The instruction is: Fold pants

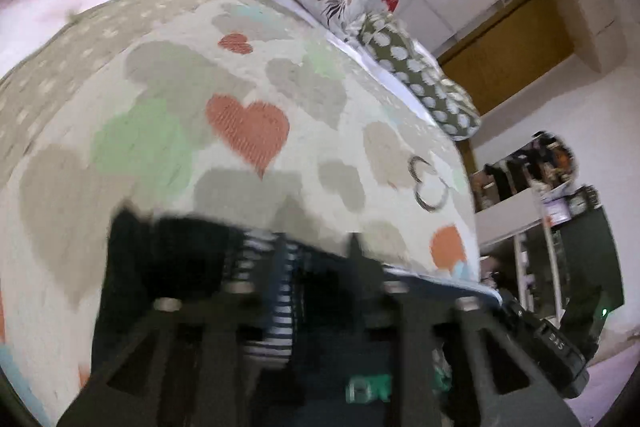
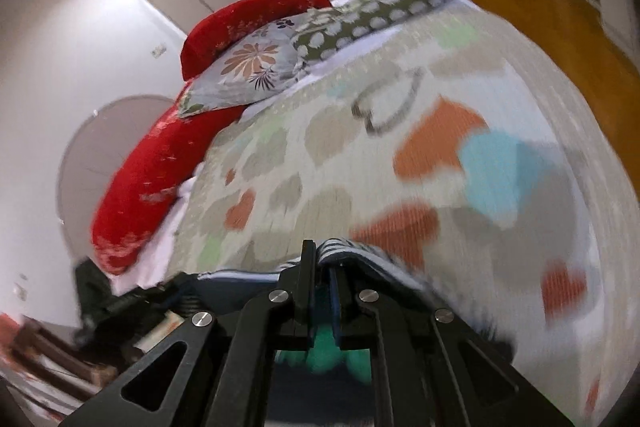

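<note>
both tools carry the striped pants over the heart-print bed. right tool pinched tight on the cloth; left tool half-wide, fabric between, grip unclear. keep both edges level and taut.

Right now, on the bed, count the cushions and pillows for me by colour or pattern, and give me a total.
Red cushion: 1
Floral pillow: 1
Olive pillow with white dots: 1
Total: 3
All three lie at the far end of the heart-print bedspread.
</note>
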{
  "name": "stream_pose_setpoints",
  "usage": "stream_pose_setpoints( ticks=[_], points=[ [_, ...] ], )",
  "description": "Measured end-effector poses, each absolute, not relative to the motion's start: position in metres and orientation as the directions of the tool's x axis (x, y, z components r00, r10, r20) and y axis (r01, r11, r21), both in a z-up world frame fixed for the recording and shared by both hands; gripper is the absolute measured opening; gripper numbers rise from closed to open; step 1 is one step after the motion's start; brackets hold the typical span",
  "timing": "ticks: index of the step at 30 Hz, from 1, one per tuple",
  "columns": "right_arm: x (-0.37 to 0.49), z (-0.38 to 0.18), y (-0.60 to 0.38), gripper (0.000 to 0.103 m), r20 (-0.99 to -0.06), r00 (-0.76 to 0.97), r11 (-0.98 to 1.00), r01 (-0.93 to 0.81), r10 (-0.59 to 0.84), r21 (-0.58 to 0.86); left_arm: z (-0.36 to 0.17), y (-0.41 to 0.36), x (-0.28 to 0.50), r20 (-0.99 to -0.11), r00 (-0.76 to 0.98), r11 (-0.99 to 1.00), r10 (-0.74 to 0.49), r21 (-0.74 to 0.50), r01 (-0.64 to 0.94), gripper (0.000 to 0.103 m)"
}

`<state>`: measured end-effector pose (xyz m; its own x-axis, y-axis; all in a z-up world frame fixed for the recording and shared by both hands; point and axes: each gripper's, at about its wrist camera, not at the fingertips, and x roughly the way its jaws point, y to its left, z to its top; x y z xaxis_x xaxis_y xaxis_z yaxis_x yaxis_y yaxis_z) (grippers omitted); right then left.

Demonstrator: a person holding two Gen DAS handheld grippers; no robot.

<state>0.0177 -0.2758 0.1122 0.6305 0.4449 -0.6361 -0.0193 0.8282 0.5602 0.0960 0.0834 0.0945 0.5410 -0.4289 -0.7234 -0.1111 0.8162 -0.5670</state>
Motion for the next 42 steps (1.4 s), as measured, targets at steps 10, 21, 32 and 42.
stream_pose_setpoints(
  ticks=[10,21,32,42],
  points=[
    [0.045,0.115,-0.308,0.068,-0.693,0.663,0.89,0.086,0.285,0.448,0.11,0.128,0.059,-0.66,0.549,0.749,-0.513,-0.656,-0.089,0.077],
    [-0.084,0.064,-0.356,0.068,-0.74,0.597,0.894,0.083,0.309,0.44,0.05,0.161,-0.032,-0.785,0.503,0.853,-0.36,-0.496,-0.163,0.084],
    [-0.115,0.058,-0.311,0.072,-0.708,0.699,0.98,0.054,0.1,0.192,0.036,0.123,-0.03,-0.811,0.485,0.911,-0.328,-0.407,-0.063,0.028],
    [-0.086,0.049,-0.388,0.012,-0.45,0.588,0.46,0.145,0.672,0.876,0.065,0.154,-0.027,-0.753,0.495,0.832,-0.433,-0.546,-0.102,0.028]
  ],
)
